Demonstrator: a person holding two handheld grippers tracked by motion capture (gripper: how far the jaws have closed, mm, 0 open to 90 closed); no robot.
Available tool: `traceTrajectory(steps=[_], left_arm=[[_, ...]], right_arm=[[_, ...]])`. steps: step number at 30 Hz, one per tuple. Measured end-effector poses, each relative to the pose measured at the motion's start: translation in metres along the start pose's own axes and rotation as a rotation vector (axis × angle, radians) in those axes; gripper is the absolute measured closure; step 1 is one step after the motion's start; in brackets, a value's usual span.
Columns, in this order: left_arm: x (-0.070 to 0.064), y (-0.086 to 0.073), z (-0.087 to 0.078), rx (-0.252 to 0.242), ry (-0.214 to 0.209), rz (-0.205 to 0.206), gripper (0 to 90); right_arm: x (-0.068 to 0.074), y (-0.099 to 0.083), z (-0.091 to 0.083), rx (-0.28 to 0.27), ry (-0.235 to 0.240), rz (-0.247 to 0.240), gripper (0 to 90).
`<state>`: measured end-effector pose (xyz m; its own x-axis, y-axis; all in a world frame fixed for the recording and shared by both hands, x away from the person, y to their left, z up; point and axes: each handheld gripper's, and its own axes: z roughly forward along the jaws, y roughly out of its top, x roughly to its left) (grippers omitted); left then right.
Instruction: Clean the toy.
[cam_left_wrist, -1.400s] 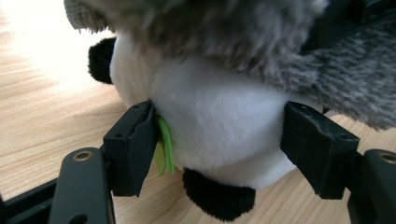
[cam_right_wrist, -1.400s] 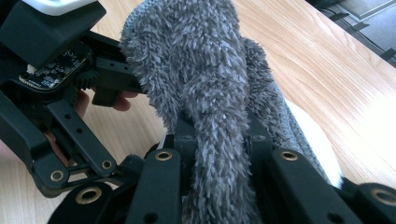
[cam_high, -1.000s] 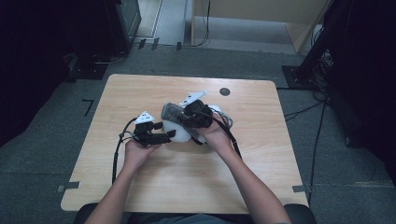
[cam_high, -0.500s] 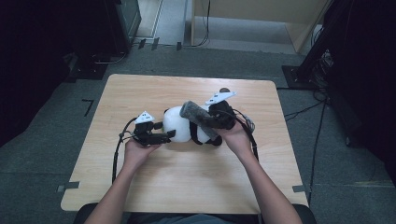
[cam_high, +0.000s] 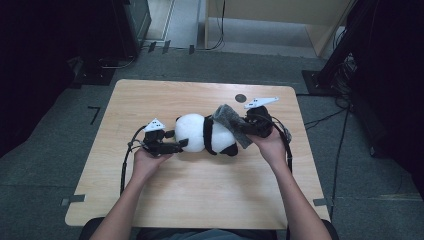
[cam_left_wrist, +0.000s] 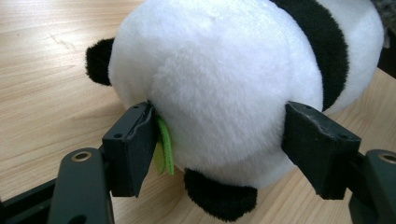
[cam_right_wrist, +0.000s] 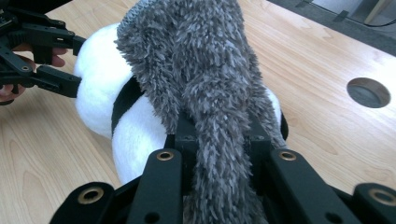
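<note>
Now the left gripper (cam_high: 176, 145) clamps the panda (cam_high: 206, 134) at table center, so the right gripper (cam_high: 248, 128), pinching the grey cloth (cam_high: 231, 125), should wipe slowly toward 9 o'clock.

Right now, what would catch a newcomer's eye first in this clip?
A plush panda lies on its side mid-table, black and white against the pale wooden table. The left gripper has its jaws clamped on the white head end. The right gripper pinches a shaggy grey cloth draped over the panda's body.
</note>
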<state>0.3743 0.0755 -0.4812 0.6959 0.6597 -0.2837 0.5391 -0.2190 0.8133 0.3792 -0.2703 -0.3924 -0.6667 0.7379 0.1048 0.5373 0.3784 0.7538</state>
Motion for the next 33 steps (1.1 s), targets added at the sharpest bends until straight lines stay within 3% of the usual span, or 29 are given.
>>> traceTrajectory(steps=[6, 13, 15, 18, 23, 25, 31, 33], left_arm=[[0.008, 0.004, 0.003, 0.038, -0.036, -0.010, 21.8], [0.014, 0.010, 0.010, 0.075, -0.090, 0.018, 16.7], [0.017, 0.010, 0.015, 0.094, -0.127, 0.007, 17.2], [0.020, 0.008, 0.017, 0.092, -0.150, -0.010, 17.8], [0.018, 0.009, 0.015, 0.098, -0.121, -0.003, 30.1], [0.017, 0.010, 0.014, 0.100, -0.112, -0.020, 35.1], [0.013, 0.011, 0.013, 0.109, -0.083, -0.016, 42.9], [0.012, 0.011, 0.012, 0.110, -0.075, -0.005, 43.7]], right_arm=[[-0.004, -0.002, 0.008, 0.017, 0.028, 0.012, 75.4], [-0.011, -0.005, 0.010, 0.037, 0.071, 0.022, 75.5], [-0.013, -0.005, 0.011, 0.041, 0.080, 0.025, 75.6], [-0.014, -0.006, 0.016, 0.044, 0.099, 0.038, 75.4], [-0.015, -0.009, 0.017, 0.021, 0.106, 0.046, 74.0], [-0.015, -0.011, 0.017, 0.009, 0.113, 0.054, 72.0], [-0.013, -0.015, 0.018, -0.010, 0.135, 0.021, 57.8], [-0.008, -0.014, 0.016, 0.000, 0.096, -0.011, 66.7]])
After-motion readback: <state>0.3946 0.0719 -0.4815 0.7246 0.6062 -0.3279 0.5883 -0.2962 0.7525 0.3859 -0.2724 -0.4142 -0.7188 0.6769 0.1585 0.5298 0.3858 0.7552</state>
